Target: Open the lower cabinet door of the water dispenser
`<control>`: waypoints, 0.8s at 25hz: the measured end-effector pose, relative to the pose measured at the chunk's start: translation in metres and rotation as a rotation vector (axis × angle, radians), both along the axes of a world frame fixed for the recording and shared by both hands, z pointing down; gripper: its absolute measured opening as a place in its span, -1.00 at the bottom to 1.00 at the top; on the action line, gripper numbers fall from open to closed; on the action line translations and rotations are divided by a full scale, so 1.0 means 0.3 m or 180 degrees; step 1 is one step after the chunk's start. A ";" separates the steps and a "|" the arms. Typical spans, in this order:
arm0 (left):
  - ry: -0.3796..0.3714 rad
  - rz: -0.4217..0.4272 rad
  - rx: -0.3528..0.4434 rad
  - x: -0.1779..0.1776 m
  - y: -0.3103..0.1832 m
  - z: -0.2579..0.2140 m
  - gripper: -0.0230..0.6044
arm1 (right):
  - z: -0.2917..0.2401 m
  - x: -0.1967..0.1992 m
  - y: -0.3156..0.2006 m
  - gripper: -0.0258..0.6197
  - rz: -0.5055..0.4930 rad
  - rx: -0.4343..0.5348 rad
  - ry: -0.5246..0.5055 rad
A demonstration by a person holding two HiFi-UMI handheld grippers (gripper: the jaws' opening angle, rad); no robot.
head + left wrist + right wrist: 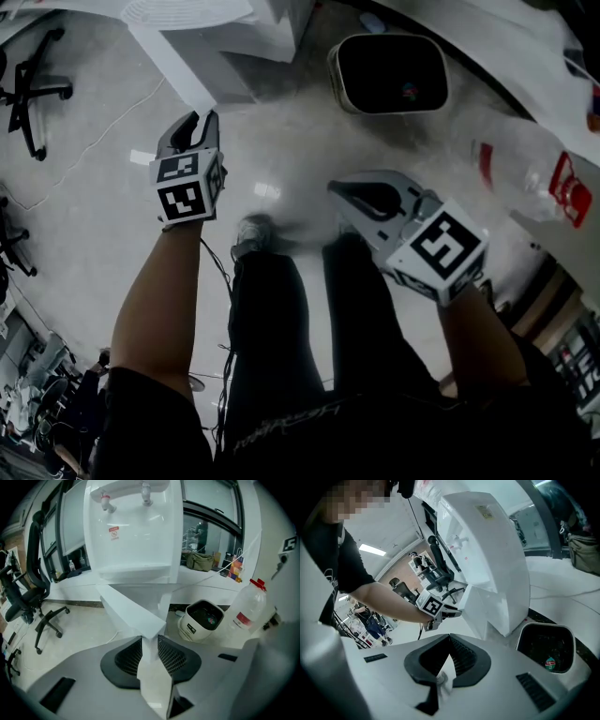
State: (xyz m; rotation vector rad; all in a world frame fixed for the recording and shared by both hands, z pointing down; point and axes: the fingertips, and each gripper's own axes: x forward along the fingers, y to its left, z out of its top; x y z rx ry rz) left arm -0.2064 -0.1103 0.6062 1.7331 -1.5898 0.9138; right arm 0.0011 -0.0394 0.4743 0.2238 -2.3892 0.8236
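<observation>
The white water dispenser point(136, 527) stands ahead, taps at its top. Its lower cabinet door point(131, 611) is swung out toward me, and my left gripper point(150, 641) is shut on the door's free edge. In the head view the left gripper point(202, 120) meets the white door panel point(178, 70) at the upper left. My right gripper point(339, 190) hangs over the floor to the right, jaws together with nothing between them. From the right gripper view, the right gripper point(449, 641) faces the dispenser point(492, 550), and the left gripper point(457, 612) holds the open door point(480, 613).
A white bin with a dark inside point(389, 73) sits on the floor right of the dispenser. A clear plastic bottle with a red label point(530, 169) stands further right. An office chair point(33, 89) is at the left. The person's legs and shoes point(253, 234) are below the grippers.
</observation>
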 end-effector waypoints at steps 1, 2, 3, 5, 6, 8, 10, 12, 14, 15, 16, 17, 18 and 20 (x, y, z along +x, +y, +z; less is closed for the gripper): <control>0.0011 0.0032 -0.0015 -0.008 0.009 0.001 -0.60 | -0.002 -0.014 0.005 -0.88 0.0037 -0.0005 -0.0003; 0.0021 0.0063 -0.0029 -0.017 0.017 0.002 -0.60 | -0.004 -0.029 0.010 -0.88 0.0066 -0.0007 -0.0003; 0.0031 0.0096 -0.0041 -0.027 0.024 0.003 -0.60 | -0.006 -0.045 0.014 -0.88 0.0090 -0.0004 -0.0002; 0.0040 0.0170 -0.0064 -0.046 0.036 0.003 -0.60 | -0.009 -0.080 0.021 -0.88 0.0124 0.0018 -0.0008; 0.0037 0.0208 -0.0078 -0.055 0.044 0.002 -0.60 | -0.011 -0.098 0.025 -0.88 0.0136 0.0037 -0.0019; 0.0026 0.0285 -0.0100 -0.074 0.059 0.002 -0.60 | -0.016 -0.135 0.037 -0.88 0.0171 0.0047 -0.0036; 0.0021 0.0361 -0.0114 -0.095 0.072 0.004 -0.60 | -0.023 -0.174 0.050 -0.88 0.0203 0.0044 -0.0040; 0.0030 0.0427 -0.0135 -0.118 0.085 0.006 -0.60 | -0.026 -0.211 0.063 -0.88 0.0218 0.0058 -0.0038; 0.0026 0.0509 -0.0161 -0.139 0.099 0.006 -0.60 | -0.029 -0.243 0.076 -0.88 0.0242 0.0070 -0.0034; 0.0024 0.0561 -0.0172 -0.148 0.103 0.006 -0.60 | -0.031 -0.258 0.082 -0.88 0.0259 0.0075 -0.0032; 0.0024 0.0619 -0.0182 -0.156 0.107 0.006 -0.60 | -0.033 -0.272 0.088 -0.88 0.0275 0.0082 -0.0031; 0.0028 0.0681 -0.0191 -0.164 0.110 0.007 -0.60 | -0.035 -0.287 0.094 -0.88 0.0288 0.0091 -0.0030; 0.0030 0.0746 -0.0202 -0.172 0.114 0.008 -0.60 | -0.036 -0.301 0.101 -0.88 0.0301 0.0100 -0.0028; 0.0020 0.0875 -0.0226 -0.191 0.124 0.010 -0.60 | -0.039 -0.328 0.113 -0.88 0.0340 0.0112 -0.0018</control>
